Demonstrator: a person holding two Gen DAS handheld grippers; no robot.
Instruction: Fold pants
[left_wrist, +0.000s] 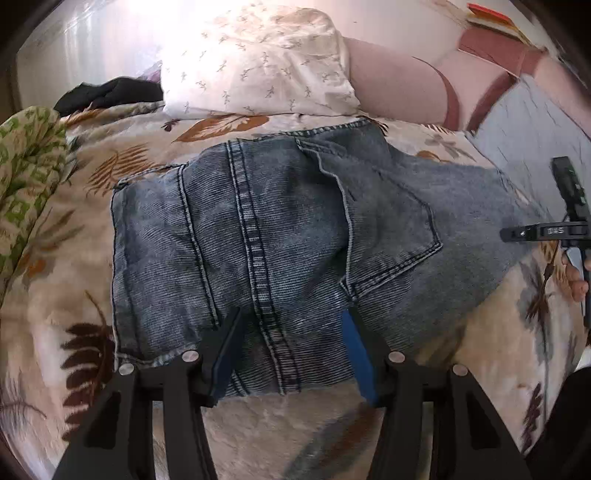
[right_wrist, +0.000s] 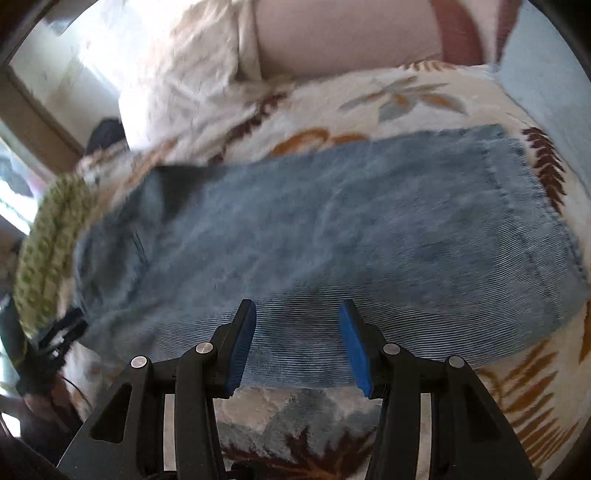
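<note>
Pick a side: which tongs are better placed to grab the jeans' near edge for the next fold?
Left, probably. The left tongs already straddle the near edge of the jeans at the centre seam, pads apart. The right tongs hover open over the leg, in a motion-blurred view.

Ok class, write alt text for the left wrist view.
Blue jeans lie partly folded, back pocket up, on a leaf-patterned blanket, with the left gripper open over their near edge. A white pillow sits behind; the right gripper shows at right.
</note>
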